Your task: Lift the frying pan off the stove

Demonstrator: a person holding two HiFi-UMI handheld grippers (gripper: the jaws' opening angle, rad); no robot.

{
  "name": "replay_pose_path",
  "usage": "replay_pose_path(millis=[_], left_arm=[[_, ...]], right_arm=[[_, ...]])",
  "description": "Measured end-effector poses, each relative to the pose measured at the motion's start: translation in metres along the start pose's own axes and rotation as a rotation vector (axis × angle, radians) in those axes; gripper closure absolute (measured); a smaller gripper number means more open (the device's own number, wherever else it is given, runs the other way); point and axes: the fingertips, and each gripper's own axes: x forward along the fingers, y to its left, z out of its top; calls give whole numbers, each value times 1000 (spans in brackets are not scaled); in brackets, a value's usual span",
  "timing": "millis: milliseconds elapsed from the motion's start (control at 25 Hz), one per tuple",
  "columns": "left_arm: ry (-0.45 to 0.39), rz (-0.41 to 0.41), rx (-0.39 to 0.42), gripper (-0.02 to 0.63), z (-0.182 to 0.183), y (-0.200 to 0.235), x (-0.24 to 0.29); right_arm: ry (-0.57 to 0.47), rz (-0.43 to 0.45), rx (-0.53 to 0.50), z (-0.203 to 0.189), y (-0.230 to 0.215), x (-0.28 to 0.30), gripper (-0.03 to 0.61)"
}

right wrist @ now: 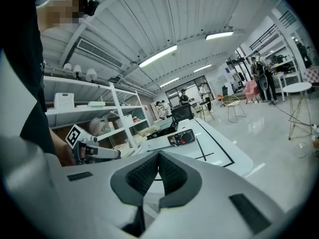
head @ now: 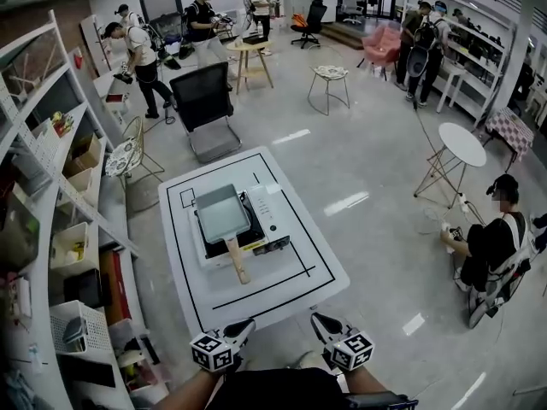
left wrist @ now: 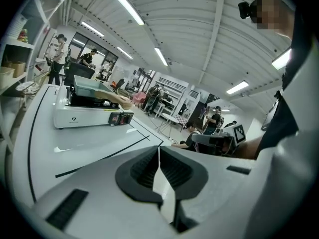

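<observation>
A grey rectangular frying pan [head: 220, 212] with a wooden handle [head: 237, 261] rests on a white portable stove [head: 267, 225], which stands on the white table [head: 291, 284]. The handle points toward me. Both grippers hang below the table's near edge, apart from the pan. My left gripper [head: 244, 325] is shut with nothing between its pads [left wrist: 158, 153]. My right gripper [head: 317, 319] is shut and empty too [right wrist: 159, 156]. From the left gripper view the stove [left wrist: 82, 117] and the pan [left wrist: 89, 86] lie far off to the left. In the right gripper view only the stove's knob panel [right wrist: 181, 138] is plain.
White shelving [head: 51, 229] runs along the left, close to the table. A black office chair [head: 205, 101] stands behind the table. A person sits on the floor at the right [head: 491, 246], near a round white table [head: 461, 143]. Several people stand at the back.
</observation>
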Motion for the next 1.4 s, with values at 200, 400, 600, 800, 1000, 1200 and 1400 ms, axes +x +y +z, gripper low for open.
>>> replay_pose_path(millis=[200,400,600,800,1000,1200,1400], left_arm=[[-10,56,-2,600,4,-13,12],[-35,111,-20,600,9,-19,19],[-78,176,-54,600,18,-18,12],[-105,239,-78,600,26,-1,3],[-142,279,-108,598,35,26,-1],[-204,302,-186,594,48,57,-3],[-259,286,-271,506,68,85,-5]], right_arm=[[7,50,4,4,-19,-9,554],[16,102,2,1,-38,-14,554],[31,149,6,1,-41,-14,554],[44,184,7,2,-43,0,554],[52,185,-7,16,-42,18,554],[67,171,-34,26,-50,32,554],[72,178,-58,30,-53,54,554]])
